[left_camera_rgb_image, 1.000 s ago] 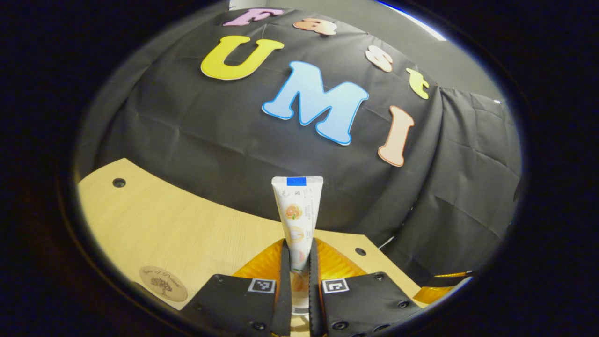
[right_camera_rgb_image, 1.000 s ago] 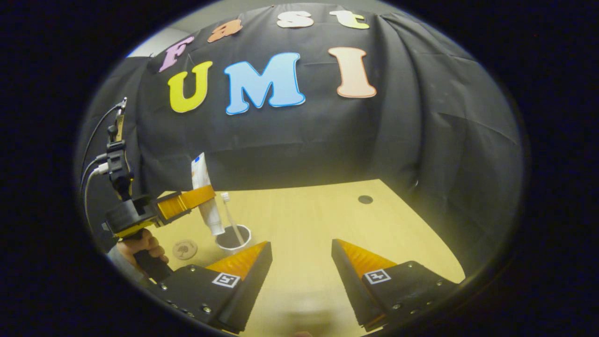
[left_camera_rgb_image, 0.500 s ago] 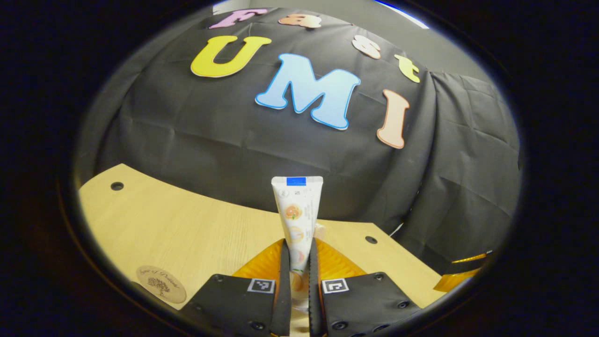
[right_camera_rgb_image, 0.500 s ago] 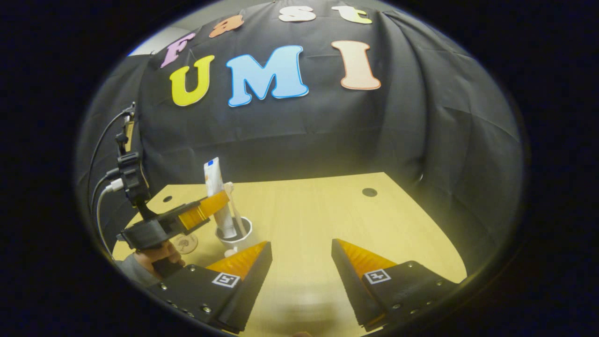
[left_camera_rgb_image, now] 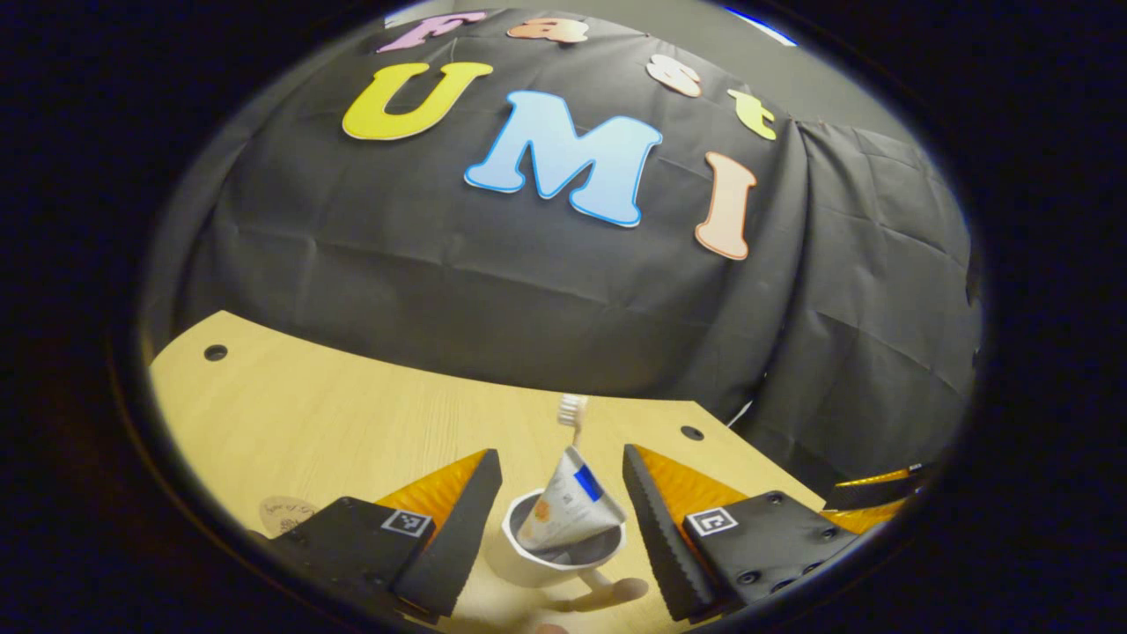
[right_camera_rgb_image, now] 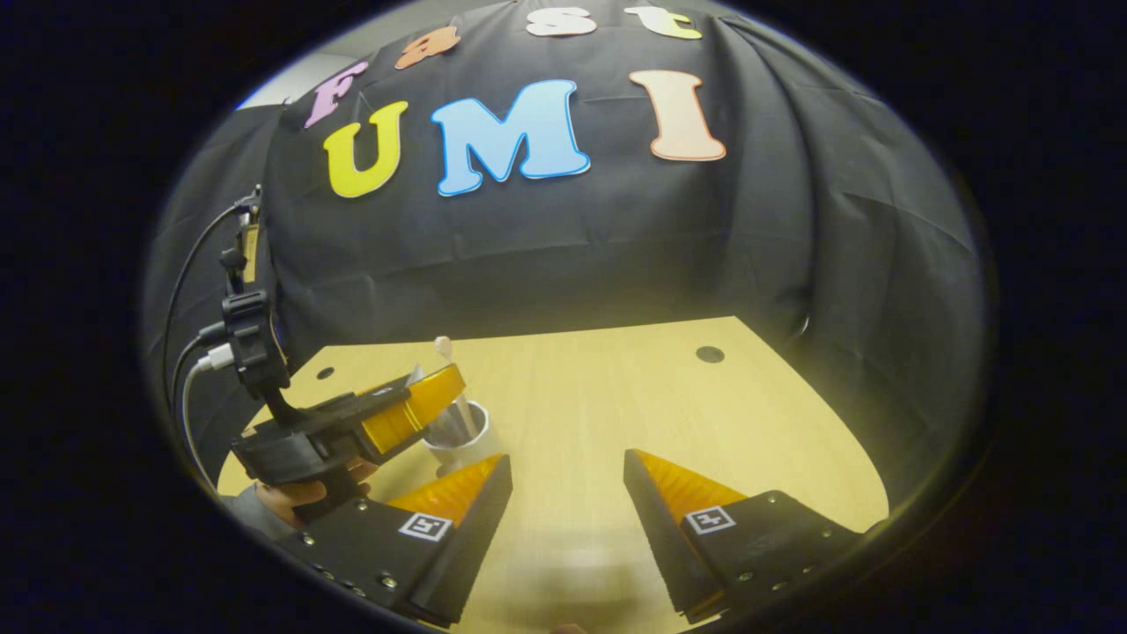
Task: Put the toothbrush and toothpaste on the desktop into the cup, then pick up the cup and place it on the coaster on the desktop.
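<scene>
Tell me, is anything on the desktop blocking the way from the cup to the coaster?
Nothing visible does. In the left gripper view the cup, holding the toothpaste and toothbrush, sits between the open fingers of the left hand-held gripper. The coaster lies to its left, partly behind one finger.

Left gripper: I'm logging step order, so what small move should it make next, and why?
Probably close the open left gripper on the white cup. The white toothpaste tube and the toothbrush already stand in the cup, the fingers flank it, and the round wooden coaster on the pale wooden desktop waits.
</scene>
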Demonstrator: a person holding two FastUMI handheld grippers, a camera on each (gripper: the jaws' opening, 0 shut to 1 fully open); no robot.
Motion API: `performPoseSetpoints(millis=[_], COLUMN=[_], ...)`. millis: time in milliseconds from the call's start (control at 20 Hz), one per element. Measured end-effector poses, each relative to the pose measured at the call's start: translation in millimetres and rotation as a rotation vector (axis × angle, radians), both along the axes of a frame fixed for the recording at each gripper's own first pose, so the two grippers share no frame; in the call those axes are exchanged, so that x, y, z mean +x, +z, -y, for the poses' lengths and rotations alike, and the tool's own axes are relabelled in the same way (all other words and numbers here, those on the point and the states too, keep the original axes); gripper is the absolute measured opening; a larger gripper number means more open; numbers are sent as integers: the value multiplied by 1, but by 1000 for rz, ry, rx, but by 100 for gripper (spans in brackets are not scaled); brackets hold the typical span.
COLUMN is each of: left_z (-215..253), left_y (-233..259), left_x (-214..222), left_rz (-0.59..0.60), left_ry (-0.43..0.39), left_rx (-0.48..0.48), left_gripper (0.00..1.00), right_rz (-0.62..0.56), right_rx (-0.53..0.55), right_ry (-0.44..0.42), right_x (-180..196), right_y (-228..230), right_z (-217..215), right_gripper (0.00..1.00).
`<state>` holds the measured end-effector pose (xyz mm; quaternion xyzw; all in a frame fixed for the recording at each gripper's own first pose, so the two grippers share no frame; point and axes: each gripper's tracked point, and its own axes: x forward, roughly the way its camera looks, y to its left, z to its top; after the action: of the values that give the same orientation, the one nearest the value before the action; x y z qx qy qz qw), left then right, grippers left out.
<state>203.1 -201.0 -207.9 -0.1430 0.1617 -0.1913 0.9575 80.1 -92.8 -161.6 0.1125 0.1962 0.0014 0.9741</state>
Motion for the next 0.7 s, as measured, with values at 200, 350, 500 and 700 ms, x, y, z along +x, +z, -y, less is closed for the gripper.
performPoseSetpoints(millis=[200,350,500,700], left_z=[-6,-9,-19,-40], left_y=[10,24,41,60], left_x=[-3,-6,-9,-17], left_rz=[7,21,45,65], left_ry=[6,5,12,33], left_rx=[3,14,35,44], left_gripper=[91,89,91,91], right_rz=[7,13,15,-6], right_rx=[4,6,6,3], right_ry=[9,20,33,67], right_x=[0,3,7,13], right_y=[2,5,10,8], right_z=[-4,-8,-15,-31], right_gripper=[81,81,81,81])
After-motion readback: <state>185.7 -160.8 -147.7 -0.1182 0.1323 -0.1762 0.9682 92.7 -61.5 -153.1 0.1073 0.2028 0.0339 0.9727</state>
